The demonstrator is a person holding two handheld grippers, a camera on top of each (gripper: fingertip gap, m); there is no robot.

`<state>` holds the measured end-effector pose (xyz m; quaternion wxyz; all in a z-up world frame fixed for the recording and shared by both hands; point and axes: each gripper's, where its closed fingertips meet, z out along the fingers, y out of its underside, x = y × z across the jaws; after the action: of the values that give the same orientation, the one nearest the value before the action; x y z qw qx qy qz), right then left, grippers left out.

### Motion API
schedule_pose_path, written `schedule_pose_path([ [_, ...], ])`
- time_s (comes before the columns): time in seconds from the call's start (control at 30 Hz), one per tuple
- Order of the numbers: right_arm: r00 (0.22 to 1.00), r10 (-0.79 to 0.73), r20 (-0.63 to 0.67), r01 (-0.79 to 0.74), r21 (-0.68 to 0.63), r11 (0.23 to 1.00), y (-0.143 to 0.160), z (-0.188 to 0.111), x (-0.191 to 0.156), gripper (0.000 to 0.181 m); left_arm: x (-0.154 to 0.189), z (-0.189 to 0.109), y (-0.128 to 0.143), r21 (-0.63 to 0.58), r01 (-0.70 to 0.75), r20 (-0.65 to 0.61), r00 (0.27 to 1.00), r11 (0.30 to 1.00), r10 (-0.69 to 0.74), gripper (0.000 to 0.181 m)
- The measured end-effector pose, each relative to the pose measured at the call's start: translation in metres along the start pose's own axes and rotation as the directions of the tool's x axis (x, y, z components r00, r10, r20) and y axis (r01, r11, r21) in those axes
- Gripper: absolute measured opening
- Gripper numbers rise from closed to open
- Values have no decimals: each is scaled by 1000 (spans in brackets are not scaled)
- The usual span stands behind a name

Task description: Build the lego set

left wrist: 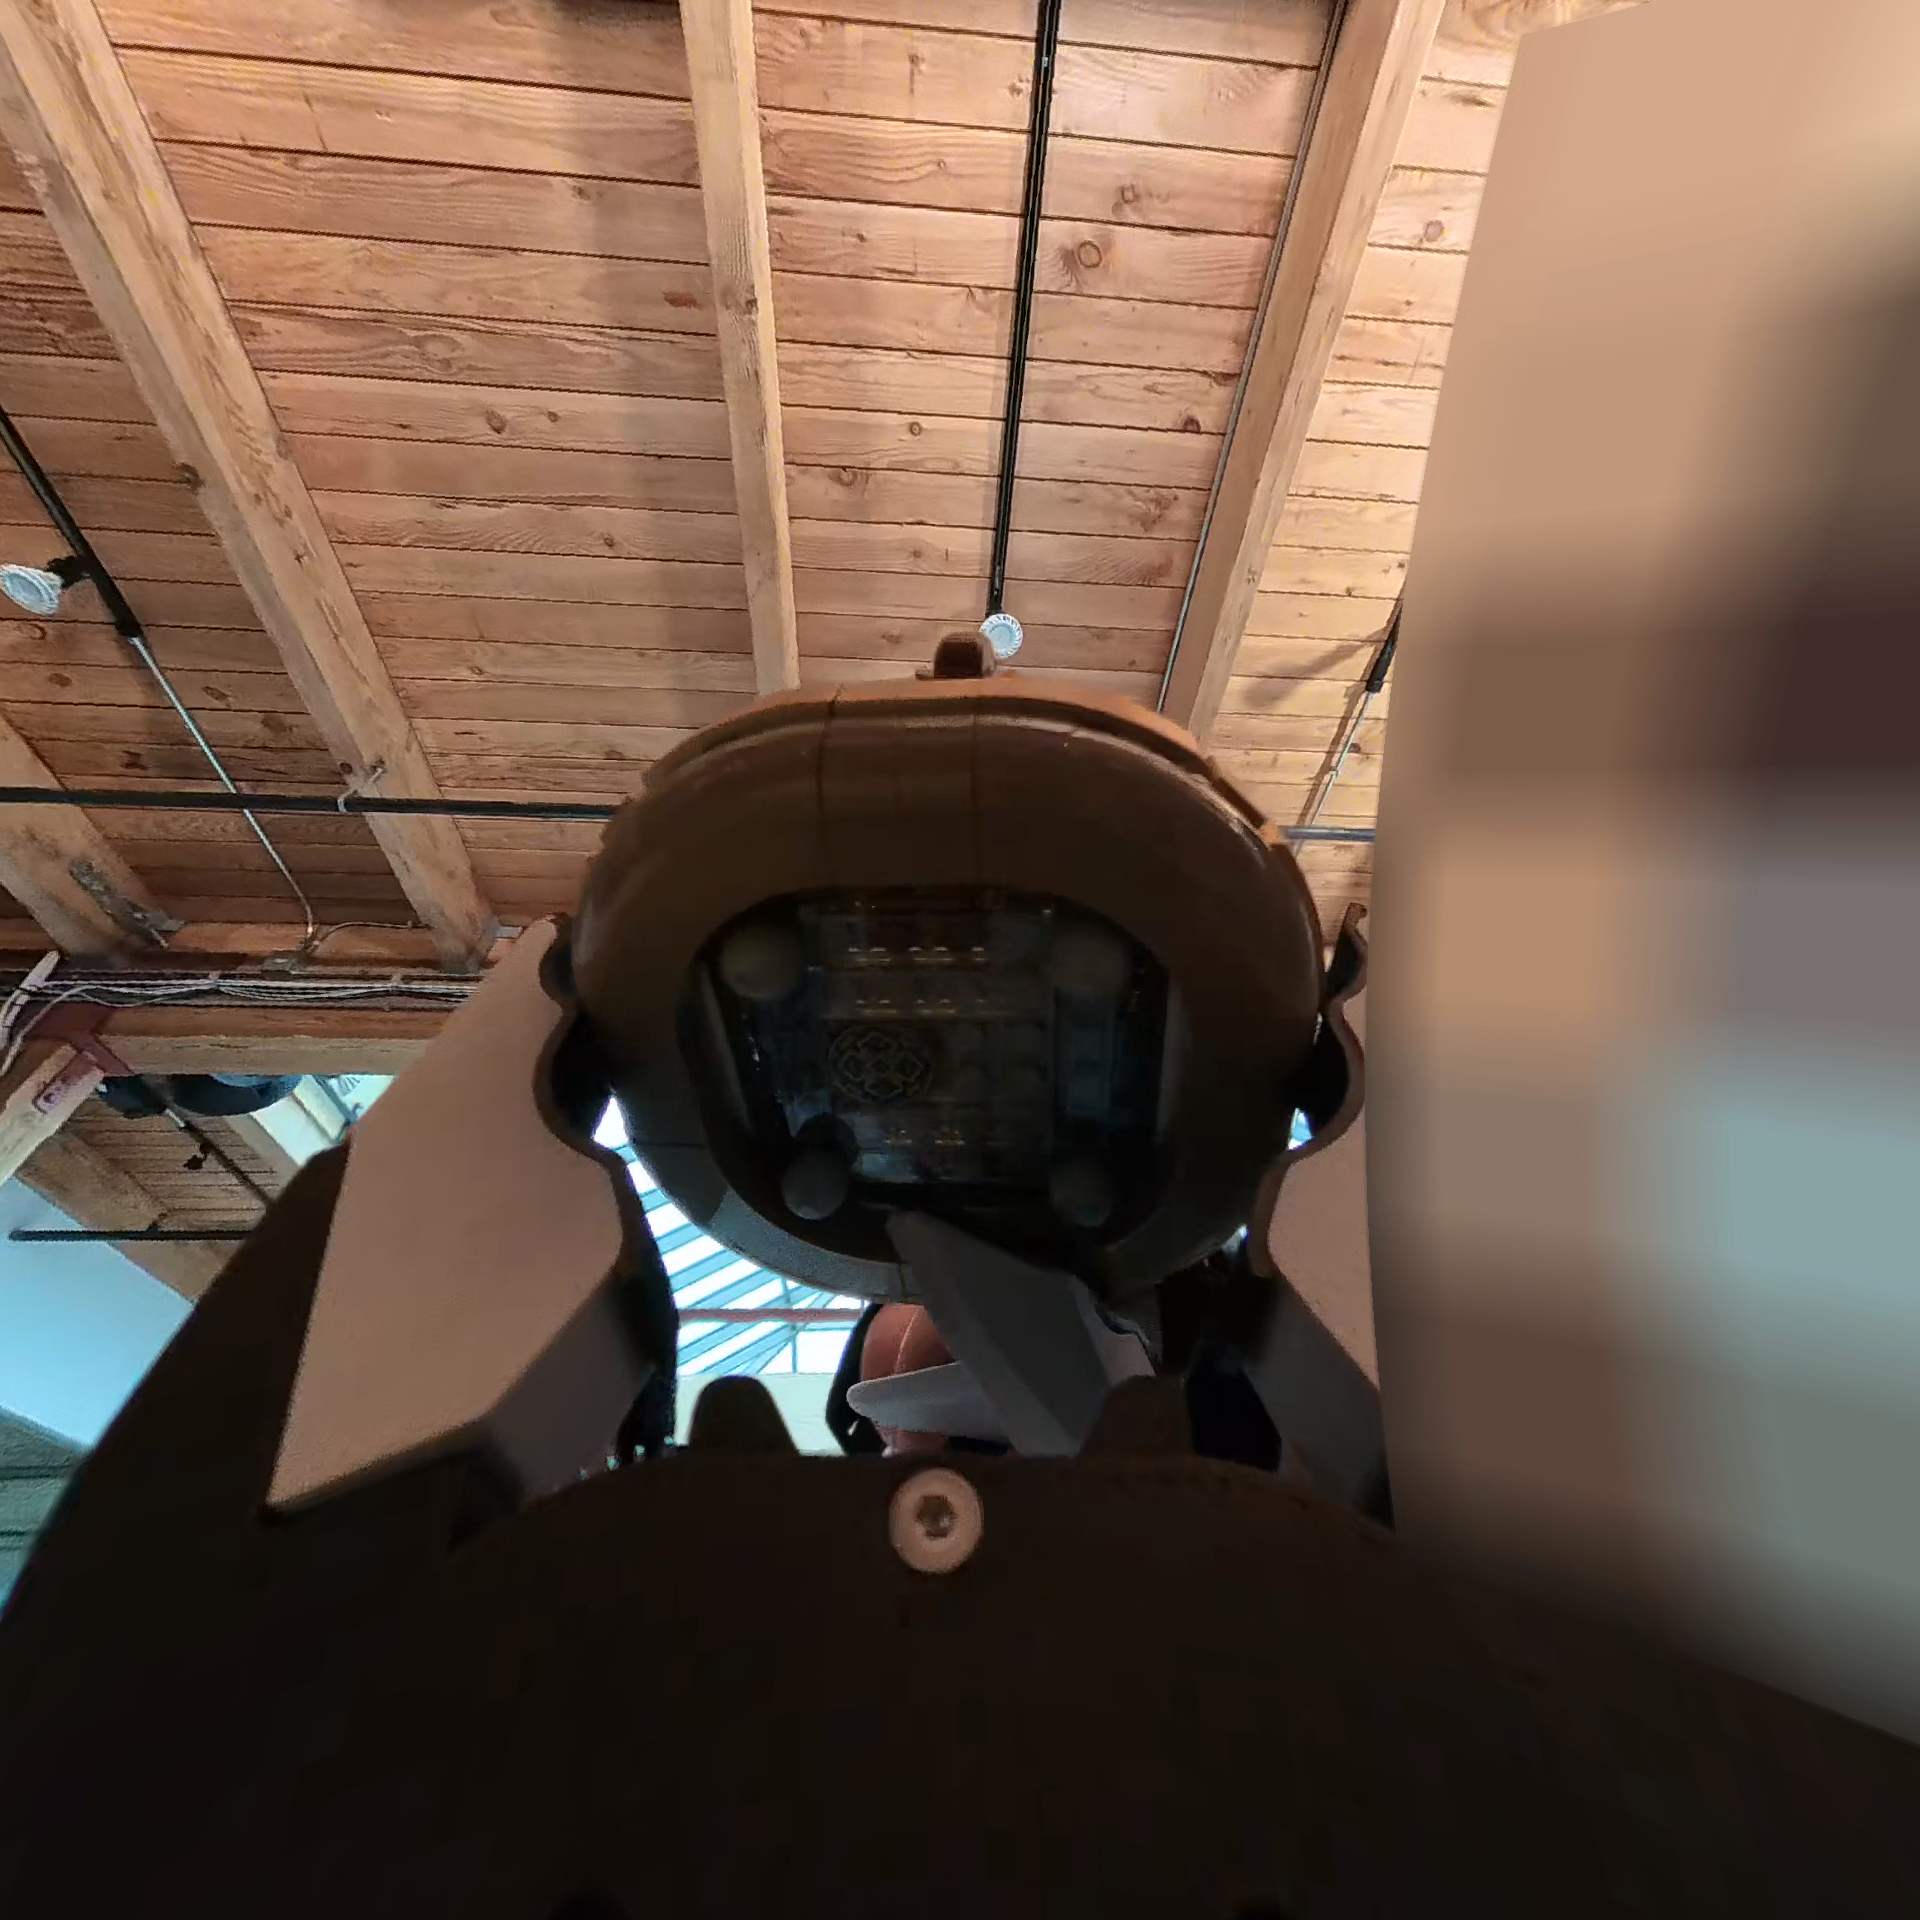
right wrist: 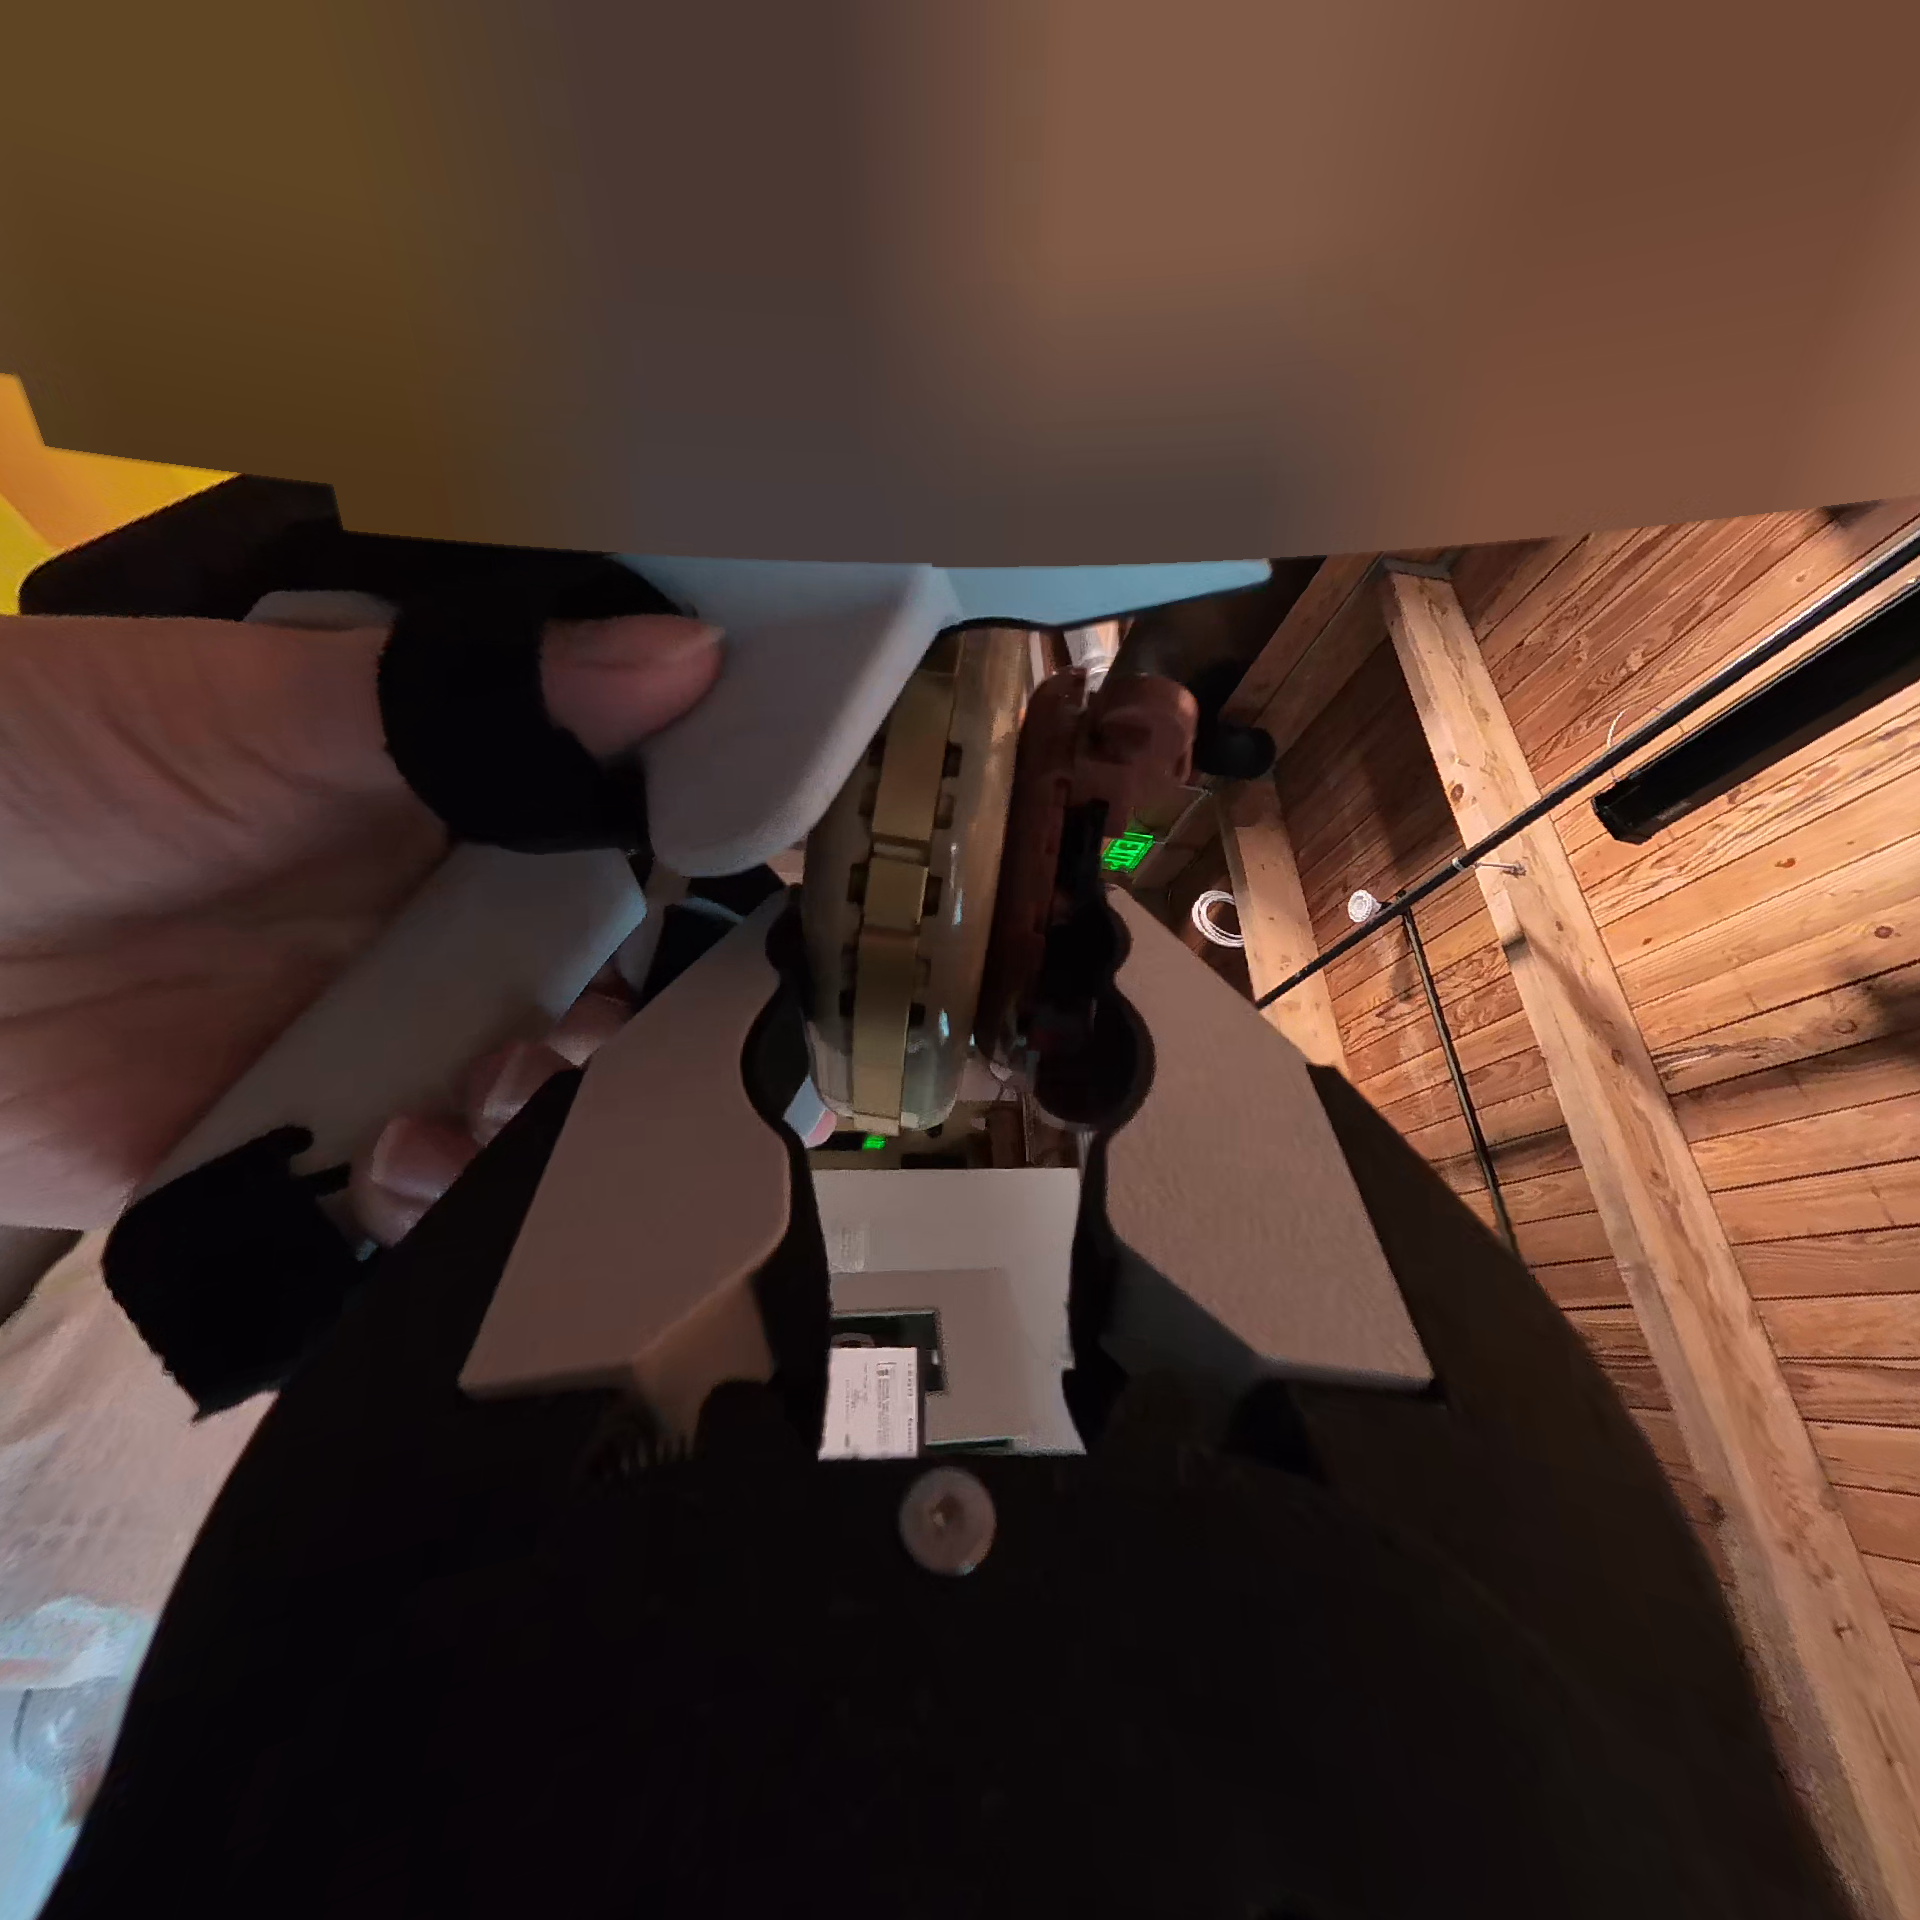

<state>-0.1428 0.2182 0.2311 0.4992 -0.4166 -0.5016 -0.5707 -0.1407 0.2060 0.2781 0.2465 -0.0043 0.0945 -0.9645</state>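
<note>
A round tan lego model shows its dark underside, which has grey studs, in the left wrist view. My left gripper is shut on its two sides and holds it up in the air. In the right wrist view the model is edge-on, with a brown part on its right face. My right gripper is shut across the tan body and the brown part. One of its grey fingers reaches the model's lower edge. The left gripper's finger sits on the model's top left, held by a hand.
Both cameras look up at a wooden plank ceiling with beams, black light tracks and small white lamps. A green lit sign and a white box lie behind the model. Large blurred patches cover part of each view.
</note>
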Motion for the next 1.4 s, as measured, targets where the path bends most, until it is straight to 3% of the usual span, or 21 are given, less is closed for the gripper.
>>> schedule_pose_path([
  [0.23,997,-17,77,18,-6,1000,-5,-2,-2,58,5,1,-8,32,18,0,1000,999,-18,134],
  [0.5,968,15,251,0,-58,998,0,6,-9,61,-9,-6,-25,130,154,46,986,979,-161,132],
  [0.7,949,-1,315,28,-80,996,10,4,-11,59,-19,-7,-14,61,191,59,979,980,-195,132],
  [0.9,988,-112,109,123,-103,987,19,5,-10,58,-23,-10,-3,83,179,126,974,980,-188,130],
  [1.03,998,-21,54,27,-112,993,21,3,-5,52,-22,-12,8,91,195,142,968,977,-207,131],
  [1.13,999,-50,-9,49,-99,994,23,-3,0,51,-18,-7,18,-11,103,135,986,995,-101,131],
  [1.4,987,79,-142,-93,-94,991,35,-26,7,48,-16,-1,49,-188,132,124,986,973,-109,127],
])
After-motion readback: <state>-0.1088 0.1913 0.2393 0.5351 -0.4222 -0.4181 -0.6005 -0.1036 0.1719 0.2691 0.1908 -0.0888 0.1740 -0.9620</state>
